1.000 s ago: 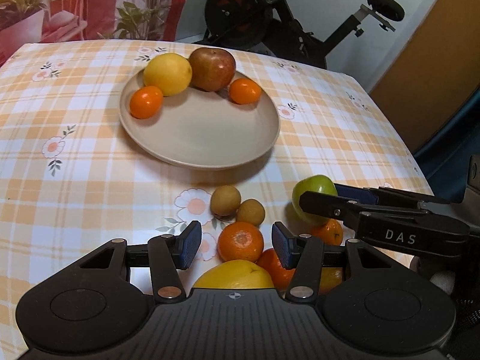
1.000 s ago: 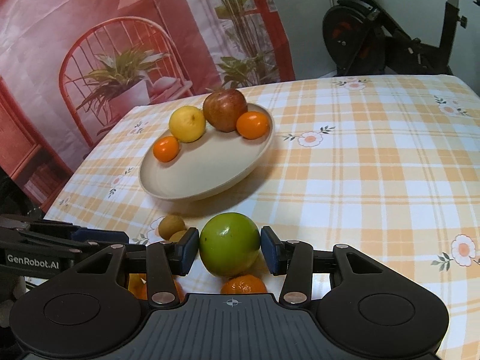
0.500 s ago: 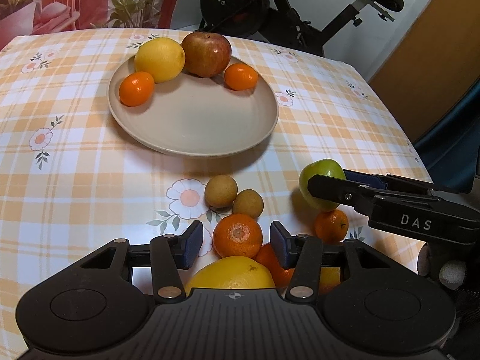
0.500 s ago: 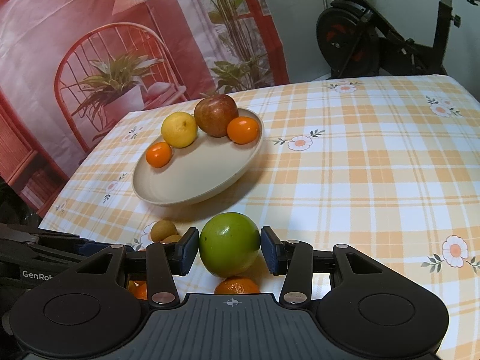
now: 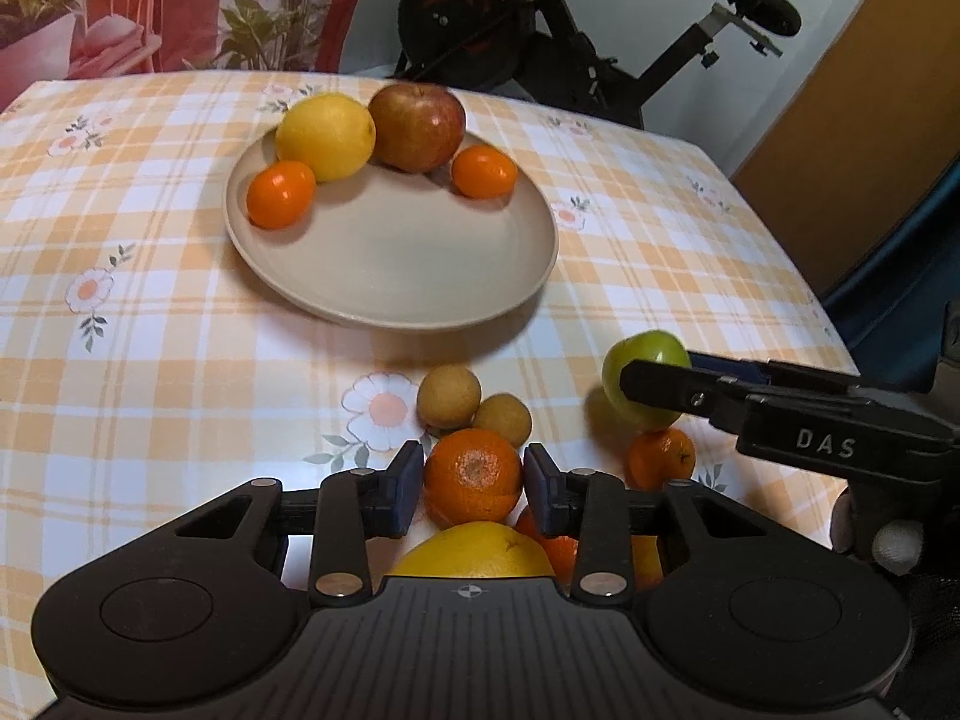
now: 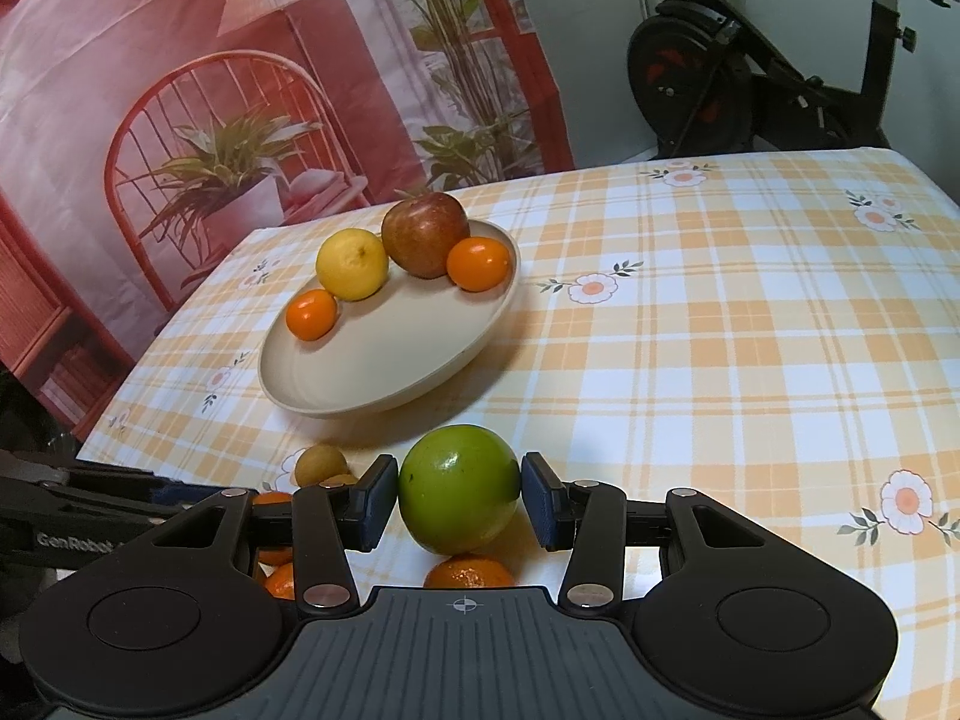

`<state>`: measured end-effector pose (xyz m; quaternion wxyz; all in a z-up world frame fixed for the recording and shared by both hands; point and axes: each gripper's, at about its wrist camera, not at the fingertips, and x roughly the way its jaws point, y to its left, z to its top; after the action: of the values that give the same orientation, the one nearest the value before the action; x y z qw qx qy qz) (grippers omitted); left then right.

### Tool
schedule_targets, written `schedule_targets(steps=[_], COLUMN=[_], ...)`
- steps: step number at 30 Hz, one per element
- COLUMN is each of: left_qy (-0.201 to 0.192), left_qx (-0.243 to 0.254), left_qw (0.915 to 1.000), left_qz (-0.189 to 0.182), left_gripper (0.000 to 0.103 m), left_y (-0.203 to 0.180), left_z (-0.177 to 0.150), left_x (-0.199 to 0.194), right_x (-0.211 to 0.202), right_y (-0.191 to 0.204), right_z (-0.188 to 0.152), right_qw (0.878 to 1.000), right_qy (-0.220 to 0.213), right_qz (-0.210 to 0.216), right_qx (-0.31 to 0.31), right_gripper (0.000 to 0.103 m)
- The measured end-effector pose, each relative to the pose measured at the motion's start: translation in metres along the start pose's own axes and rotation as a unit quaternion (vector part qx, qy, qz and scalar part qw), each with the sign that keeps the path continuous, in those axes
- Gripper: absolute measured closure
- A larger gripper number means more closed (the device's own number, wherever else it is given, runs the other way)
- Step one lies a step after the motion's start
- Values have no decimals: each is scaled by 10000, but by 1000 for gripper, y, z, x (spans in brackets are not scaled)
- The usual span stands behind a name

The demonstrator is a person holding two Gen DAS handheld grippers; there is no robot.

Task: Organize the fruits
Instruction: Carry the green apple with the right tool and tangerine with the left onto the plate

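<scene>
A beige plate (image 5: 390,276) holds a lemon (image 5: 326,136), a red apple (image 5: 417,126) and two small oranges. My left gripper (image 5: 473,485) is shut on an orange (image 5: 473,476), just above the table. My right gripper (image 6: 459,495) is shut on a green apple (image 6: 459,489), which also shows in the left wrist view (image 5: 645,378). The plate also shows in the right wrist view (image 6: 384,360).
Two brown longans (image 5: 450,396) lie just beyond the orange. A yellow grapefruit (image 5: 474,552) and more small oranges (image 5: 660,459) lie near the front table edge. An exercise bike (image 5: 540,42) stands behind the checked tablecloth (image 5: 150,360).
Both grippers' jaws have closed in onto their fruit. The left wrist view has shifted a little over the table; the plate has not moved.
</scene>
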<state>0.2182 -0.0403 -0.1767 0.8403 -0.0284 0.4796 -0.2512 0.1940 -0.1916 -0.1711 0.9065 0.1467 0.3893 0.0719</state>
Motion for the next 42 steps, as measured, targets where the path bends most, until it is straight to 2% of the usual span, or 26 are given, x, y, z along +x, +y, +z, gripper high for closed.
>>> schedule_targets(steps=[7, 16, 22, 27, 35, 42], left_qy=[-341, -621, -740, -857, -795, -711], left_qx=[-45, -167, 11, 103, 222, 529], left_qw=[9994, 9976, 9961, 9945, 9932, 9910], left_qz=[82, 274, 480, 588, 819, 999], left_gripper=[65, 65, 65, 65, 65, 64], left_y=[6, 19, 23, 28, 36, 37], left_z=[8, 24, 38, 52, 70, 78], left_x=[-19, -25, -19, -12, 7, 25], right_x=[0, 5, 10, 25, 65, 102], right_y=[0, 4, 8, 17, 31, 30], right_z=[0, 8, 24, 46, 84, 98], right_qw=[10000, 9999, 9994, 9983, 9948, 9951], right_qy=[1, -5, -45, -57, 3, 184], right_qz=[-1, 10, 13, 143, 282, 266], right_qx=[-7, -120, -338, -566, -976, -930], right_gripper=[61, 61, 61, 61, 61, 61])
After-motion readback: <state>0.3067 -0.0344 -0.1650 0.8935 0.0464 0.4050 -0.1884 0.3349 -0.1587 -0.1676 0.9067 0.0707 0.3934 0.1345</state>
